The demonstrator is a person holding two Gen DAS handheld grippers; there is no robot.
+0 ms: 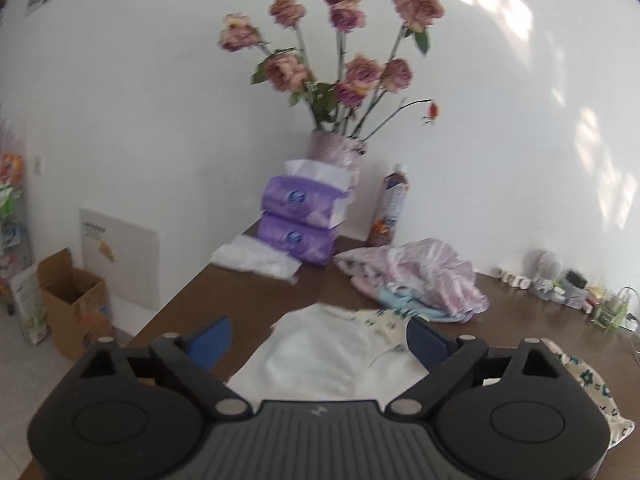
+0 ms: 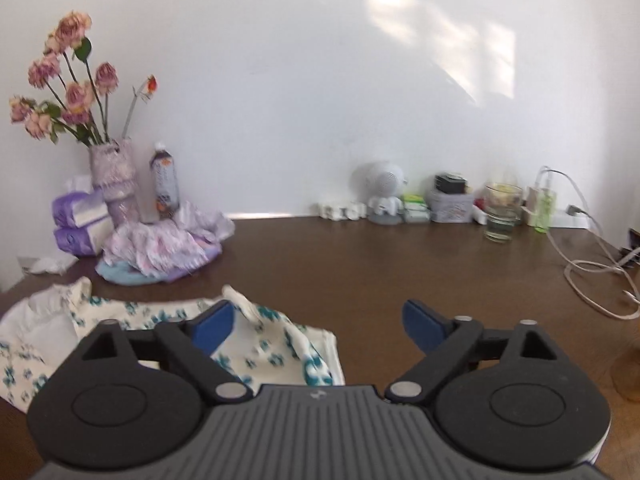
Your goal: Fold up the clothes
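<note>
Your left gripper (image 1: 319,338) and right gripper (image 2: 318,322) look alike. Each has a grey ribbed central housing with a small pale logo near its front edge, flanked by two round black discs with a circular outline pressed into them. Black angular linkage arms run forward from silver pivot pins, with more silver pins near the tips. The fingers (image 1: 426,340) end in blue pads (image 2: 212,326).

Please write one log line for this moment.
left gripper: open, over garment | right gripper: open, empty | pile: unfolded
</note>
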